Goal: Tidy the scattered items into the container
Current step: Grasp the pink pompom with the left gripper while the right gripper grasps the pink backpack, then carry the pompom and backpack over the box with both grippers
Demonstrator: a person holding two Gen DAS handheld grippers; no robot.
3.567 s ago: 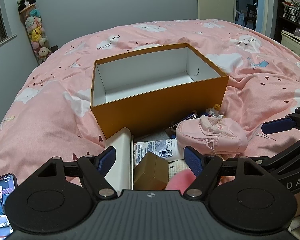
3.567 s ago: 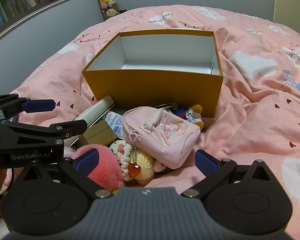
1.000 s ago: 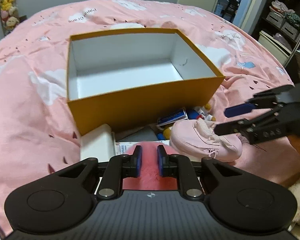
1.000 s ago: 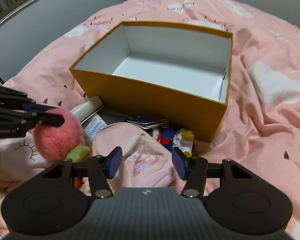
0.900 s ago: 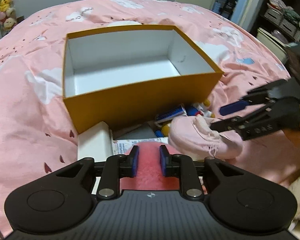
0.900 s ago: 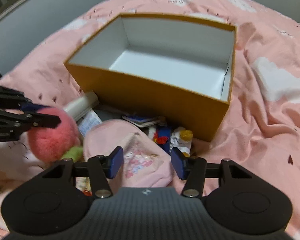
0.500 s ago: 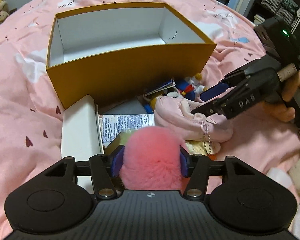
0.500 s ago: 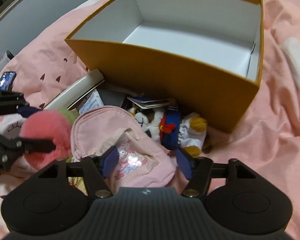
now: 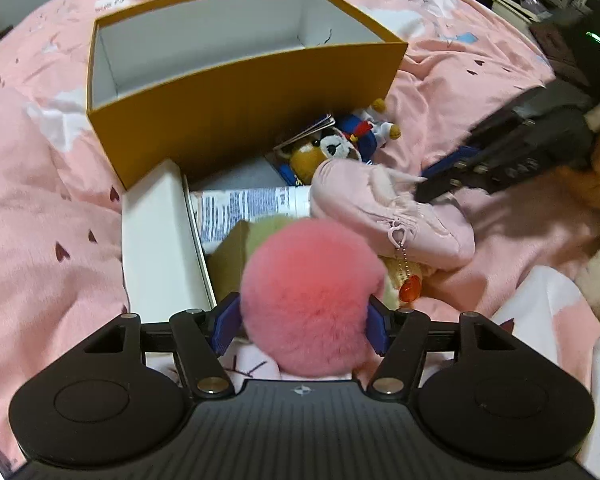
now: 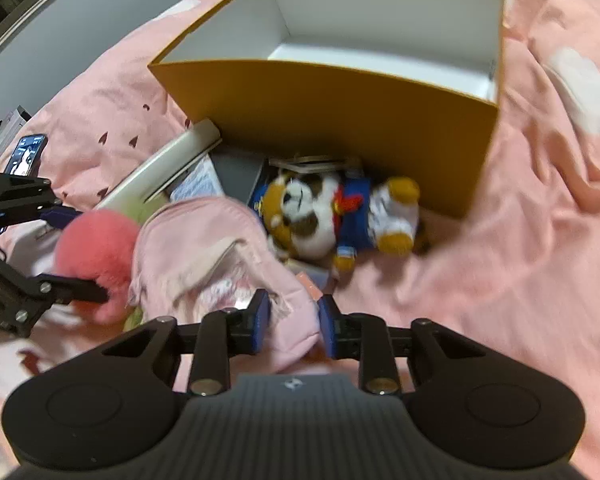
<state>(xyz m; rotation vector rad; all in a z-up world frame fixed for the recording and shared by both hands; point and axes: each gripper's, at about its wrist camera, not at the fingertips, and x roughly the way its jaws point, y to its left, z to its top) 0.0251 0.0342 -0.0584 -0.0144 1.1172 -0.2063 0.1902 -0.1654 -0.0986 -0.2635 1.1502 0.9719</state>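
**Two soft things in the tongs, box not yet filled**

We have the pink pompom point(image 9: 306, 300) sitting between the blue pads of our left tongs point(image 9: 300, 326), whose jaws have just been opening wider; the fluff fills the gap and brushes both pads, so we cannot tell whether it is gripped or let go. Our right tongs point(image 10: 293, 322) have just been closing, and now pinch the near edge of the pink pouch point(image 10: 216, 256).

Everything lies on the pink bedspread point(image 9: 40, 208) in front of the orange box point(image 10: 340, 120), which shows a bare white inside. Just beside the pouch are a plush dog point(image 10: 332, 216), a white tube point(image 9: 244, 208) and a long white carton point(image 9: 156, 240).

We judge the pompom nearly weightless and very squashy, so it needs a deep squeeze through its middle. The pouch is limp cloth: held by one edge it will likely hang and swing, and its bead chain with the orange charm point(image 9: 410, 290) may snag. A seam would give a surer hold.
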